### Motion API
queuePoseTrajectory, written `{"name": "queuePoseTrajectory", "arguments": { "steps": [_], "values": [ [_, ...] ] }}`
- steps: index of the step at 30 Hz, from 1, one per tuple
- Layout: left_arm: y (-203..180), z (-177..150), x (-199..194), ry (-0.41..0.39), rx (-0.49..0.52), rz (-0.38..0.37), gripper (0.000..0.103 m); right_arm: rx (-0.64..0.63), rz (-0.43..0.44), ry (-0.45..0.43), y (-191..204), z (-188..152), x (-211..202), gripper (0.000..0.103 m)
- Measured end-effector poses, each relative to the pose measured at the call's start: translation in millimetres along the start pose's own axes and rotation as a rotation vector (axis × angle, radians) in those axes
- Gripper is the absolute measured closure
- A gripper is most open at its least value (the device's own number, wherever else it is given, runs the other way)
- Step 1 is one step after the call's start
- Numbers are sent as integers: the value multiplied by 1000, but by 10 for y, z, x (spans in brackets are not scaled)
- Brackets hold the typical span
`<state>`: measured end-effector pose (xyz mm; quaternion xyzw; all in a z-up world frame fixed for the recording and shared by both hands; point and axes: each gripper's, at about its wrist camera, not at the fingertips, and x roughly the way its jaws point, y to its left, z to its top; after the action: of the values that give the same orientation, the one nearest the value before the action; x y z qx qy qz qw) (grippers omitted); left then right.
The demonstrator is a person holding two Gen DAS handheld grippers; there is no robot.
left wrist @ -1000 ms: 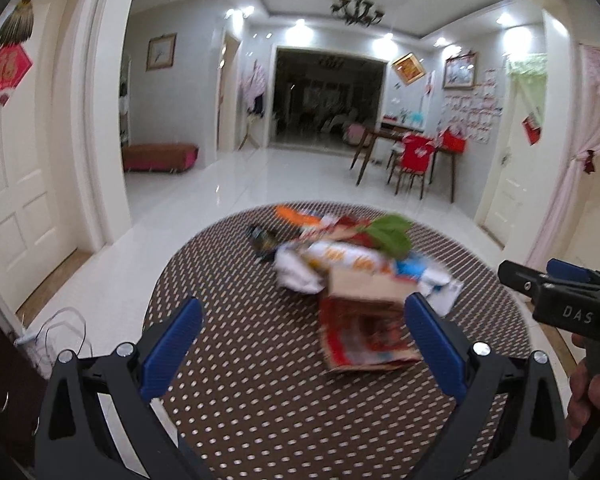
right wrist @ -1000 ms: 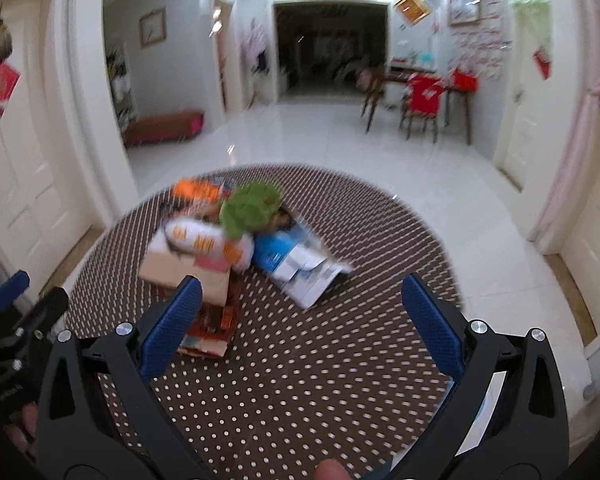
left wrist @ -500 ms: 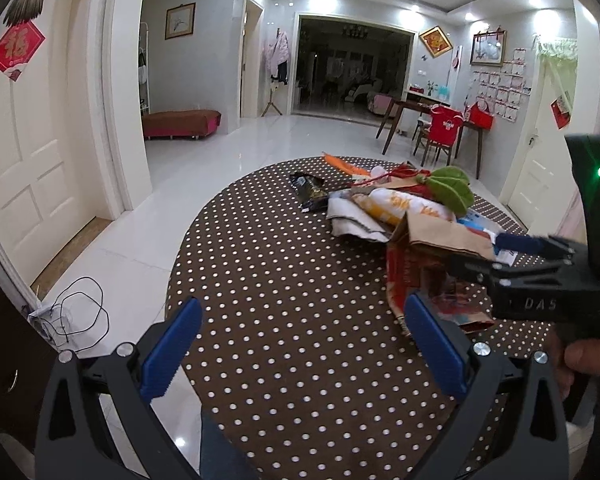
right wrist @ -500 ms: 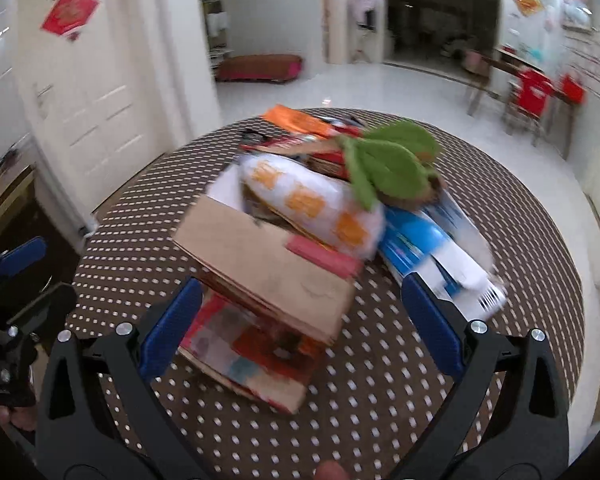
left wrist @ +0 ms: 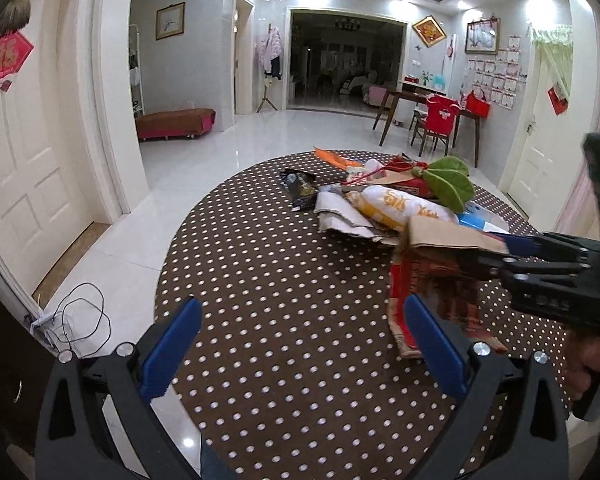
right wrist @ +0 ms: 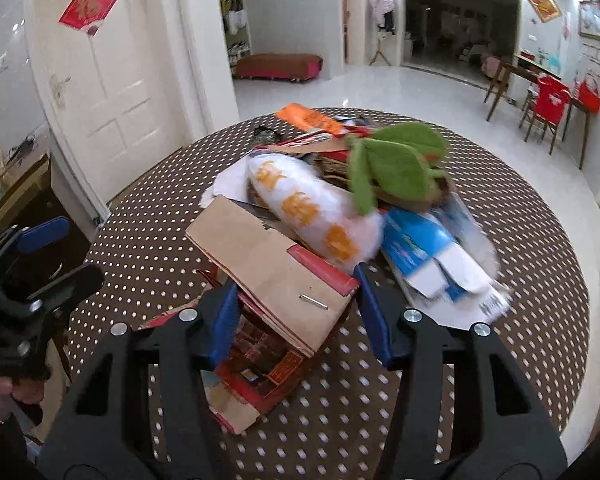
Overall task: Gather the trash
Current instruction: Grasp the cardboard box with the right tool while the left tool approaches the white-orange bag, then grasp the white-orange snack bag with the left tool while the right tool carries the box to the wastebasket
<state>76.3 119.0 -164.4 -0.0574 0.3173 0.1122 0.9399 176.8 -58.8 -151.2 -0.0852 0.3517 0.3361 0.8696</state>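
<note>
Right wrist view shows the right gripper (right wrist: 296, 316) nearest, its jaws having just been closing around the near end of a flattened brown cardboard box (right wrist: 268, 276); the blue pads flank the cardboard on both sides, but whether they already press on it cannot be told, so the pickup looks begun rather than secured. Under that box lies a red printed carton (right wrist: 260, 376), partly crushed, on the round dotted table (right wrist: 380, 420). Left wrist view shows the left gripper (left wrist: 300, 340) spread wide and holding nothing, hanging over bare tablecloth just beside the pile, with the right gripper reaching in from the side to the cardboard. Behind the box sits a white bag with orange lettering (right wrist: 312, 216), and beside it a blue and white flattened carton (right wrist: 432, 264). Further back are green leaves (right wrist: 396, 160) on top of the heap, then an orange wrapper (right wrist: 308, 116) and a dark wrapper (left wrist: 302, 188) near the far edge. No bin or bag for the trash appears in either view. Judging from this, the collecting is at its very start: every piece is on the table, nothing is lifted clear, and the whole pile remains to be gathered.
</note>
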Motion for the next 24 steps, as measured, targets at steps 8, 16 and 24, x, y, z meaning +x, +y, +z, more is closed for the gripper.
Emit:
{"name": "queuePoseTrajectory", "arguments": {
  "steps": [8,16,24],
  "values": [
    [-374,149,157,-12,92,-31,4,184,-53,-87,-552,-233,-531,50],
    [-908,332,484,-1,288,-69,4,329,-101,-140,-975,-495,-875,50],
    [-1226,468,994,56,664,-55,4,360,-110,-166,-1146,-708,-1158,50]
  ]
}}
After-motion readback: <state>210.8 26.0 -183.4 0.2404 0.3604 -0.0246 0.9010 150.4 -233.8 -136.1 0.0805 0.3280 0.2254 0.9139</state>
